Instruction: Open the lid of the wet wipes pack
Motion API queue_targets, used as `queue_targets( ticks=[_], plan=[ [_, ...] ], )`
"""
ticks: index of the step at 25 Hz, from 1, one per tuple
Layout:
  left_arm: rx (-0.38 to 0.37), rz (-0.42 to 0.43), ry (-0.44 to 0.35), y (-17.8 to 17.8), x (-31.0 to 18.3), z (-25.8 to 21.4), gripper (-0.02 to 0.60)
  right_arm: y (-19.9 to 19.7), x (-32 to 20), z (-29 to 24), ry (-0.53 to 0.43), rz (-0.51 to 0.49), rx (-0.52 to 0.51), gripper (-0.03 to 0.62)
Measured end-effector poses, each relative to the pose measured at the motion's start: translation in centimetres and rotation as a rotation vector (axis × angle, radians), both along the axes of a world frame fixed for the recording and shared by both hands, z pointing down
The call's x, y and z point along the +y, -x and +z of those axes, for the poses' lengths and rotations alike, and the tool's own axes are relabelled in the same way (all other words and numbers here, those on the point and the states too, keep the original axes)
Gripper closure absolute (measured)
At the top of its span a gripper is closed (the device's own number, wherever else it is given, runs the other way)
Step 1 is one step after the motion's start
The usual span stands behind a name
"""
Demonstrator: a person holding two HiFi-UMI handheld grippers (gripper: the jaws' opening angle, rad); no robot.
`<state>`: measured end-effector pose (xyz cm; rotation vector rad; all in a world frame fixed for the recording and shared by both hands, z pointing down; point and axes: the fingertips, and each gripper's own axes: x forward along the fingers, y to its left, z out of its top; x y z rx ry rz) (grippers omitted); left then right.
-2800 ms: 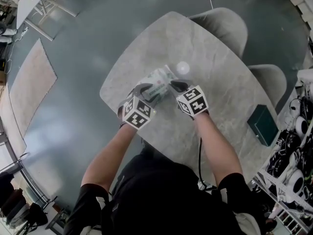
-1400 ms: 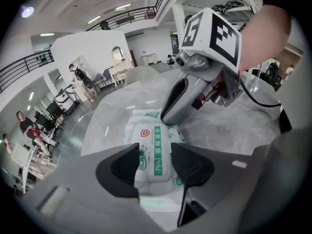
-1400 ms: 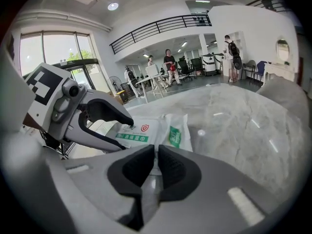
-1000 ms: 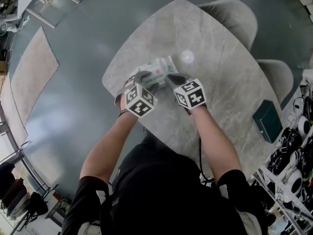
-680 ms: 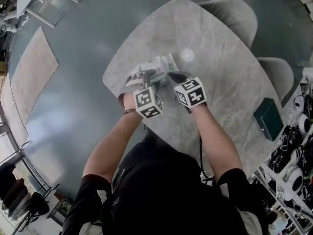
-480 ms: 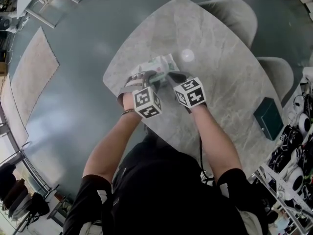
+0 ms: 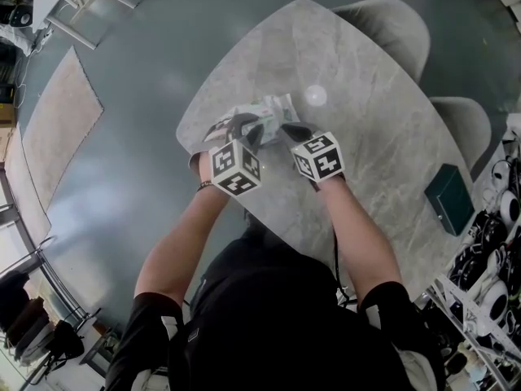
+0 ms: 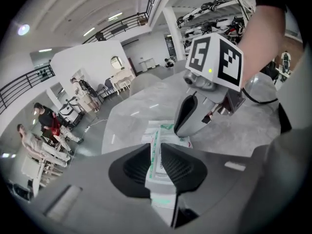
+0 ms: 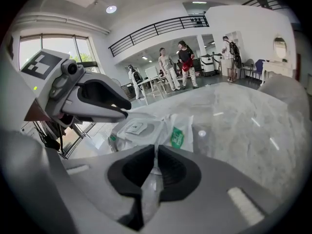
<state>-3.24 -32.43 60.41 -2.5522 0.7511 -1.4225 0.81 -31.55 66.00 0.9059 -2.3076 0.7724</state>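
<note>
The wet wipes pack (image 7: 266, 112) lies on the marble table (image 7: 366, 145). It is white with green print and has a white lid (image 9: 139, 127) that lies flat. My left gripper (image 7: 241, 132) reaches in at the pack's left end. Its jaws are closing with a white, green-trimmed edge of the pack (image 8: 156, 152) between the pads, which touch it. I cannot tell whether that edge is the lid's flap. My right gripper (image 7: 291, 132) is shut on the thin film seam (image 9: 155, 172) at the pack's right end, and its dark finger (image 8: 191, 115) stands over the pack.
A dark green box (image 7: 449, 198) sits near the table's right edge. A bright light spot (image 7: 314, 96) shows just past the pack. Two grey chairs (image 7: 391, 31) stand along the far side. Racks with gear fill the right (image 7: 496, 267). Several people stand far off (image 9: 175, 65).
My left gripper's cube rolled and shifted a little, and its jaws came together on the pack's left end. The right gripper stayed where it was.
</note>
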Motion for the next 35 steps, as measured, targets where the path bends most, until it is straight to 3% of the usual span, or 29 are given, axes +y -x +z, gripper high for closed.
queue_targets(
  ticks=[9, 15, 20, 25, 35],
  plan=[
    [0.055, -0.108, 0.055, 4.3, -4.7, -0.8, 0.53, 0.1, 0.1, -1.3, -0.021, 0.024, -0.009, 0.565],
    [0.089, -0.162, 0.068, 5.1, -6.3, -0.3, 0.476, -0.2, 2.2, -4.1, -0.055, 0.045, -0.038, 0.565],
    [0.198, -0.236, 0.082, 6.1, -5.0, -2.1, 0.463, -0.4, 5.3, -7.5, -0.105, 0.085, -0.048, 0.565],
    [0.224, -0.218, 0.022, 7.7, -1.7, -5.5, 0.463, 0.2, 9.3, -11.6, -0.152, 0.107, -0.04, 0.565],
    [0.519, -0.229, -0.026, 11.3, 6.5, -14.2, 0.477, 2.3, 15.5, -20.1, -0.271, 0.192, -0.072, 0.589]
  ],
)
